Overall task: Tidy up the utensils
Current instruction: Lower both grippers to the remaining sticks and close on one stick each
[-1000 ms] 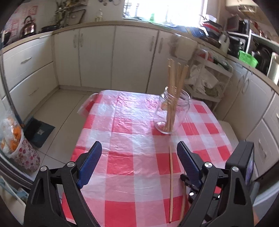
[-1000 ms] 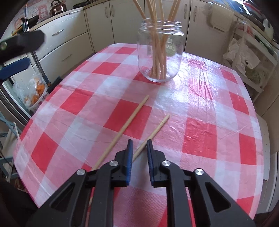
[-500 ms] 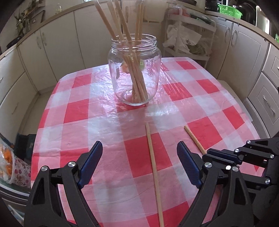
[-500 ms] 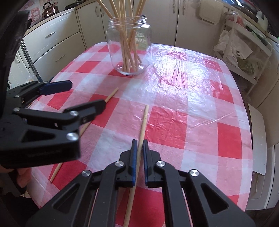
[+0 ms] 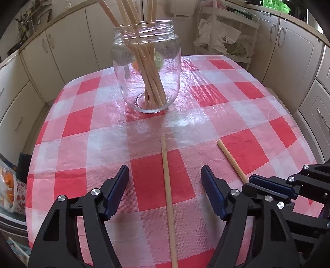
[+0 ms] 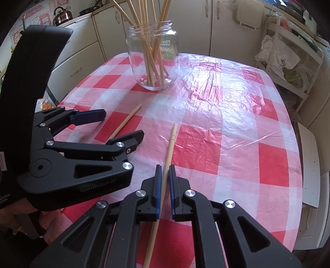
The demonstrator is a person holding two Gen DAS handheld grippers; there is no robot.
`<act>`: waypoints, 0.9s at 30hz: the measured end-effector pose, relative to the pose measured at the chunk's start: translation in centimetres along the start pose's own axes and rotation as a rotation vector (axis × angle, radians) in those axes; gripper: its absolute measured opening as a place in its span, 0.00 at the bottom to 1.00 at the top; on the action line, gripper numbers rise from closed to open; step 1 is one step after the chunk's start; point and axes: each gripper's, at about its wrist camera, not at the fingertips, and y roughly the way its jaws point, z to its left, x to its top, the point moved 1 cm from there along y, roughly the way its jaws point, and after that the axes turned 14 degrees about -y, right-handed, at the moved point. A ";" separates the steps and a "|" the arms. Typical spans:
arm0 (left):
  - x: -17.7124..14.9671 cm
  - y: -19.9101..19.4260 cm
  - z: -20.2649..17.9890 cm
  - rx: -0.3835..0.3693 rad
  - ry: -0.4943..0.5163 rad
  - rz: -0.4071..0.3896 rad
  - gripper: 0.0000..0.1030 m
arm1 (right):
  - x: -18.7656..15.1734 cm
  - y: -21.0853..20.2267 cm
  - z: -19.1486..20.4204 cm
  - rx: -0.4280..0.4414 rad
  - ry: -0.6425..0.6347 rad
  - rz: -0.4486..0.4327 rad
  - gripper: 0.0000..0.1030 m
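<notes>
Cabinets: cream doors and drawers (image 5: 68, 43) ring the room.
Rack: white wire shelves (image 6: 288, 61) holding bags.
Kettle: on the counter (image 6: 61, 15).
Light: bright daylight.

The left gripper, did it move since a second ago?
Yes. The left gripper came closer to the jar, which looks bigger now, and now straddles a chopstick, jaws closing.

A red-and-white checked cloth (image 5: 148, 181) covers the desk. Cream cabinets (image 5: 68, 47) line the walls. A white rack (image 6: 288, 68) holds plastic bags, a kettle (image 6: 61, 15) sits on the counter, and a green basket (image 5: 275, 5) is nearby.
</notes>
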 end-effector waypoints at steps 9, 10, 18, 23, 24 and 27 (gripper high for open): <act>-0.9 -1.0 -0.7 -0.039 0.039 0.029 0.04 | -0.1 -0.2 -0.1 0.019 0.011 0.013 0.08; -1.0 -1.2 -0.5 -0.044 0.037 0.033 0.04 | 0.0 -0.1 -0.2 0.023 0.014 0.016 0.08; -1.3 -2.3 2.1 -0.097 -0.011 0.084 0.05 | 1.2 0.7 -0.4 0.028 -0.006 0.033 0.29; -0.9 -1.6 2.5 -0.102 -0.023 0.105 0.06 | 1.2 0.8 -0.7 0.022 -0.006 0.039 0.08; -0.7 -1.5 2.5 -0.102 -0.027 0.108 0.10 | 1.2 0.8 -0.8 0.028 -0.005 0.041 0.08; -0.4 -1.4 2.4 -0.091 -0.029 0.106 0.21 | 1.5 0.9 -0.8 0.030 -0.023 0.055 0.08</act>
